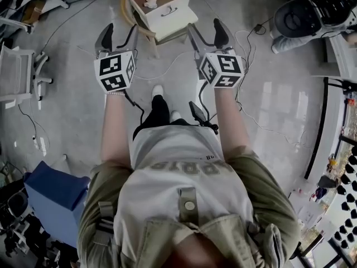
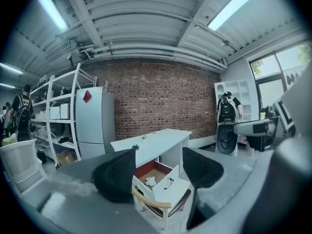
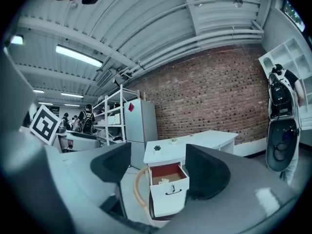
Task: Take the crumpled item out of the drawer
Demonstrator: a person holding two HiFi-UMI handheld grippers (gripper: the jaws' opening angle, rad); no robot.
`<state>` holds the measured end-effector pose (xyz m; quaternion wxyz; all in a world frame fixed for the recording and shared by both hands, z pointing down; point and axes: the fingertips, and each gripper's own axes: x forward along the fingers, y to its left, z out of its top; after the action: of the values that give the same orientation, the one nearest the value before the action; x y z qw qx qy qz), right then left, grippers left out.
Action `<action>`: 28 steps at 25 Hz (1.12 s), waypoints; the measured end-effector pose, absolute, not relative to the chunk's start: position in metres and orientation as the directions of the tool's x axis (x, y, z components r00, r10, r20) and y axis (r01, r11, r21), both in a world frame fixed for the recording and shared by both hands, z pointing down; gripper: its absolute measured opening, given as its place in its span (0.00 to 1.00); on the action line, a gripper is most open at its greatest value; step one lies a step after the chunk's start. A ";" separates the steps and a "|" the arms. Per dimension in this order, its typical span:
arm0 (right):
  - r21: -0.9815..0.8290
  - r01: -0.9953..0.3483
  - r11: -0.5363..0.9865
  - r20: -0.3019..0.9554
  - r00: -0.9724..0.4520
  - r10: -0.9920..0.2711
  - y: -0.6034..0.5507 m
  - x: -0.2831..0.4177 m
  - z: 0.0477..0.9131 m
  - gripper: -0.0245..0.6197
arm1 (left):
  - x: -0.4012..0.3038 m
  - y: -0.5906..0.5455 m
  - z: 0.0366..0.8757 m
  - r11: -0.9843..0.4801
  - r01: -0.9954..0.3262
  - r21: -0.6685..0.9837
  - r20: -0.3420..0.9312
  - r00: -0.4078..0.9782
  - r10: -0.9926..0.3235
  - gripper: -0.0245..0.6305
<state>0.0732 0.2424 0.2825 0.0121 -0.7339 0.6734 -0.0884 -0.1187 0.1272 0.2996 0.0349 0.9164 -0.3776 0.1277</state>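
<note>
**A:** The person stands on the grey floor (image 1: 72, 110) facing a white desk (image 2: 151, 143), with a gripper in each hand. The left gripper (image 1: 119, 38) has its jaws spread wide, with nothing clamped between them.

**B:** Same on the other side. The right gripper (image 1: 207, 35) gapes just as wide and carries nothing. Both point toward the desk and are well short of it.

**A:** And there's the target. The drawer (image 3: 169, 196) under the desk is pulled out. It has a white front with a dark handle, and reddish walls inside.

**B:** The crumpled item (image 1: 150, 3), a pale wad, lies on the drawer's bottom, and neither gripper touches it.

**A:** A chair (image 2: 151, 198) with a curved wooden backrest stands just beside the drawer, on its left in the right gripper view.

**B:** Behind it all runs a brick wall (image 2: 156, 101). A pale fridge (image 2: 92, 123) stands next to metal shelves (image 2: 53, 116). Off to the right there's a person with a backpack (image 3: 280, 94).
</note>
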 end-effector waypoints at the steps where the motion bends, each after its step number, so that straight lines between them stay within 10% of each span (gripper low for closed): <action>1: -0.139 -0.986 -0.092 0.114 0.076 -0.991 0.232 0.074 0.282 0.57 | -0.116 0.117 0.299 -0.716 -0.697 -0.034 0.262 0.685 -0.680 0.50; 28: -0.121 -0.992 -0.048 0.137 0.031 -0.990 0.050 0.077 0.290 0.57 | -0.091 -0.046 0.312 -0.748 -0.663 0.001 0.277 0.719 -0.637 0.50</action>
<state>0.0768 0.0495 0.2902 -0.0037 -0.7179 0.6901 -0.0916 -0.0907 -0.0459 0.3119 0.0502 0.9258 -0.3512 0.1306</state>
